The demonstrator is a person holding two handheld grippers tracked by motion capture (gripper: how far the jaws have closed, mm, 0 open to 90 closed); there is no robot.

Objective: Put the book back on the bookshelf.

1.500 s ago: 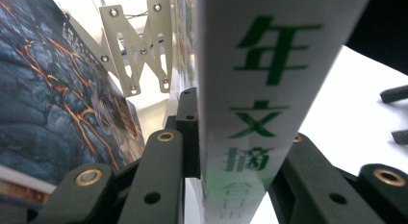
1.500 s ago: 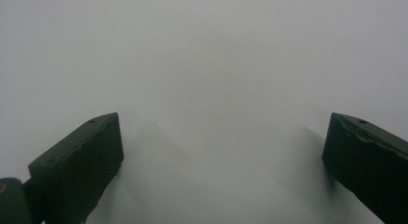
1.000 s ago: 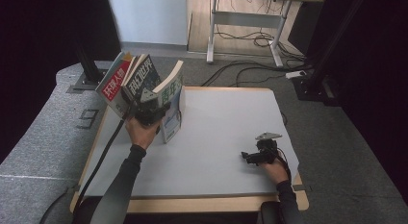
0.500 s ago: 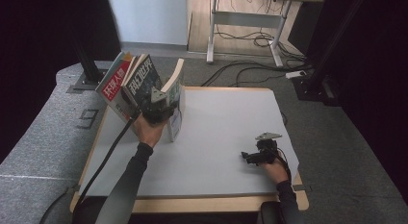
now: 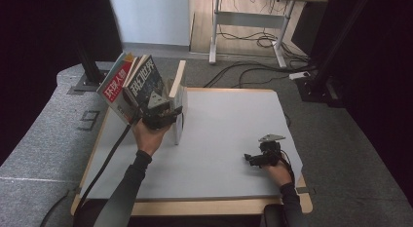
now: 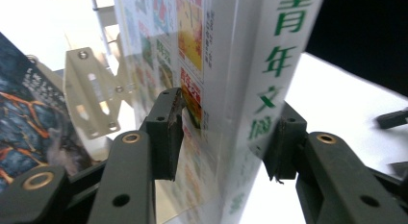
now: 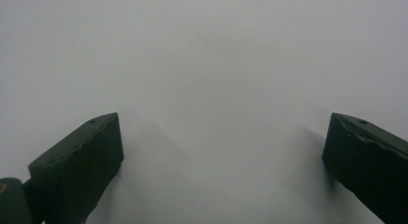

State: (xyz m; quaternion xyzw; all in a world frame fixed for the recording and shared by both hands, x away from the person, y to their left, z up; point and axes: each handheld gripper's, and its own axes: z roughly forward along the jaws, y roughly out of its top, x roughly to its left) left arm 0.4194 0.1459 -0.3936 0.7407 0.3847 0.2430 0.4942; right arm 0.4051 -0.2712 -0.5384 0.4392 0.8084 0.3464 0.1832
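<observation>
Right now your left gripper (image 6: 223, 137) has its jaws astride the white book (image 6: 250, 80) with green characters down its spine. They have just been opening: the left pad stands a little off the cover, and the right pad sits at the spine edge, where you cannot tell whether it touches. The book stands upright between them, rising past the fingertips. Just beyond your left-hand jaw sits a cream metal bookend (image 6: 94, 96), and further off on that side leans a dark blue book (image 6: 29, 123).

From the high view, your left gripper (image 5: 163, 115) is at the near edge of that upright book (image 5: 178, 103); beyond it, toward the table's left far corner, the dark book (image 5: 143, 81) and a red-titled one (image 5: 114, 85) lean together.

Your right gripper (image 7: 223, 152) rests low over bare white table (image 7: 202, 65), jaws spread wide with nothing between them. In the high view the right gripper (image 5: 255, 159) sits near the table's front right, well apart from the books.
</observation>
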